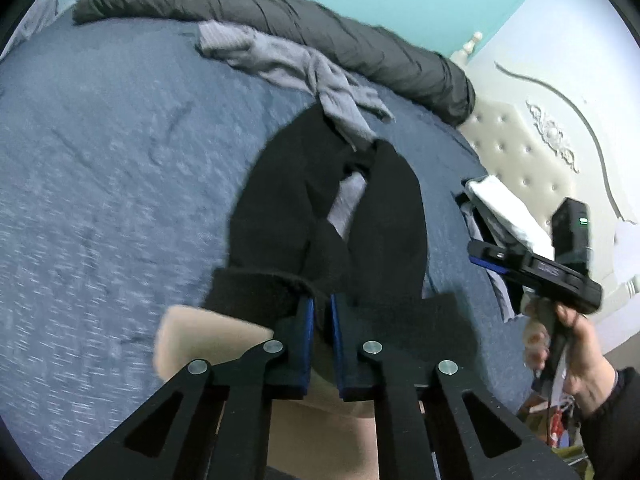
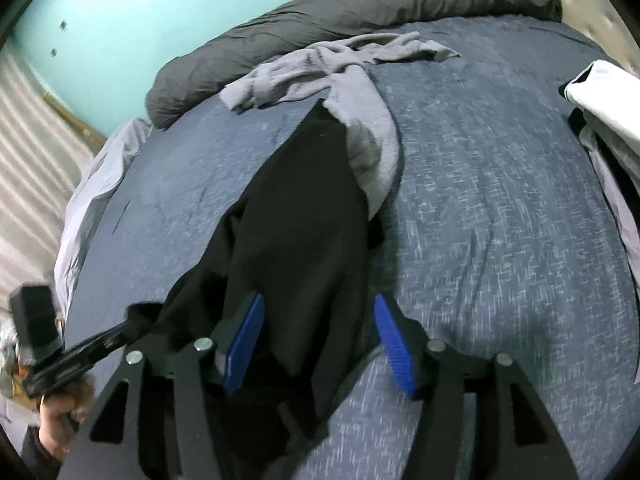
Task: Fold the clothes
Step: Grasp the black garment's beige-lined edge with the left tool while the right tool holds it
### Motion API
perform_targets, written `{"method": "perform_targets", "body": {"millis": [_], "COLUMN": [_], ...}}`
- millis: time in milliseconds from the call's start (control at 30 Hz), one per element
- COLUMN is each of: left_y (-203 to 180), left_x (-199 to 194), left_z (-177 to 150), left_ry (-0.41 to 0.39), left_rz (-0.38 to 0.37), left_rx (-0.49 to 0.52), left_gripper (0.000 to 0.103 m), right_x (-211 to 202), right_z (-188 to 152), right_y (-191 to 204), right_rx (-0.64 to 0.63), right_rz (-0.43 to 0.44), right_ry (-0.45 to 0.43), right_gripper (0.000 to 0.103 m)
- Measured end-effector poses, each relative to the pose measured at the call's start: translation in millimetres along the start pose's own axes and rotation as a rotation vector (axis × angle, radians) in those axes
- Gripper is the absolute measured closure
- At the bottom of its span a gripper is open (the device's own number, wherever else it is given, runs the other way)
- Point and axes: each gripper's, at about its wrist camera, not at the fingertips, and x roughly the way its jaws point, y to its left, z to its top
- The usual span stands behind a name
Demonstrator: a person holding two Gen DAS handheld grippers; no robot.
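A black garment (image 1: 384,220) lies stretched out on the blue bedspread (image 1: 120,160), with two long lobes running away from me. My left gripper (image 1: 320,300) is shut on its near edge, and dark cloth is pinched between the blue pads. In the right wrist view the same black garment (image 2: 300,240) runs between the wide-apart blue pads of my right gripper (image 2: 318,300), which is open and does not press on it. The left gripper (image 2: 124,328) shows there at the lower left, clamped on the cloth's corner. A hand (image 1: 580,360) holds the right gripper (image 1: 480,254) at the right.
A crumpled grey garment (image 1: 304,68) overlaps the far end of the black one. A rolled dark grey duvet (image 1: 280,12) lines the far side by the turquoise wall. Folded clothes with a white piece on top (image 1: 504,208) sit beside the padded headboard (image 1: 532,168).
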Motion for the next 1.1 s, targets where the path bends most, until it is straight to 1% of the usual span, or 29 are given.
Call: {"method": "perform_targets", "body": {"millis": [100, 133, 167, 267, 367, 400, 433, 467, 500, 533, 567, 633, 733, 800, 900, 1033, 1100], "left_y": [14.4, 19.2, 24.0, 38.5, 49.1, 52.3, 54.8, 57.2, 59.6, 61.3, 62.6, 64.2, 64.9, 62.9, 62.1, 59.6, 54.2], "left_x": [-20.7, -26.8, -31.4, -44.8, -53.1, -55.5, -58.2, -60.9, -63.6, -66.8, -70.3, -78.8, -95.7, -104.8, -119.2, -147.3, -167.9], "left_z": [5.3, 7.1, 8.2, 11.0, 13.0, 13.6, 15.2, 16.9, 18.6, 20.7, 24.0, 31.9, 46.2, 53.3, 61.4, 76.5, 88.1], "left_ry": [-0.038, -0.047, -0.052, -0.067, -0.078, -0.079, -0.085, -0.090, -0.096, -0.104, -0.112, -0.131, -0.162, -0.177, -0.200, -0.258, -0.296], "left_rz": [0.015, 0.020, 0.026, 0.047, 0.060, 0.064, 0.069, 0.074, 0.079, 0.082, 0.084, 0.096, 0.102, 0.116, 0.108, 0.093, 0.087], "left_rx": [-0.001, -0.002, -0.004, -0.007, -0.013, -0.013, -0.015, -0.018, -0.020, -0.025, -0.029, -0.032, -0.034, -0.022, -0.033, -0.060, -0.058], "left_gripper": [0.096, 0.096, 0.096, 0.096, 0.098, 0.098, 0.098, 0.099, 0.099, 0.100, 0.100, 0.102, 0.102, 0.102, 0.102, 0.103, 0.103], "right_x": [17.1, 23.8, 30.5, 53.5, 75.7, 81.6, 87.2, 89.0, 86.4, 83.0, 78.3, 60.5, 23.1, -7.7, -56.3, -127.7, -162.0], "right_z": [14.2, 18.0, 21.2, 29.5, 31.1, 29.4, 27.3, 25.0, 23.2, 21.6, 21.1, 23.9, 34.0, 43.9, 57.8, 75.6, 81.8], "right_y": [-2.9, -3.9, -5.2, -10.4, -12.7, -12.2, -11.5, -10.6, -8.8, -6.8, -4.3, 2.6, 12.9, 23.1, 42.2, 70.4, 81.4], "right_rx": [0.018, 0.024, 0.032, 0.054, 0.048, 0.040, 0.031, 0.024, 0.017, 0.010, -0.002, -0.031, -0.053, -0.073, -0.106, -0.141, -0.159], "right_rz": [-0.010, -0.015, -0.021, -0.039, -0.040, -0.031, -0.019, -0.016, -0.007, 0.003, 0.006, 0.020, 0.048, 0.061, 0.077, 0.091, 0.091], "right_ry": [0.011, 0.016, 0.021, 0.040, 0.067, 0.082, 0.098, 0.100, 0.089, 0.076, 0.064, 0.025, -0.055, -0.112, -0.193, -0.308, -0.356], "right_gripper": [0.041, 0.037, 0.034, 0.034, 0.035, 0.039, 0.059, 0.075, 0.083, 0.093, 0.095, 0.097, 0.097, 0.097, 0.098, 0.098, 0.098]}}
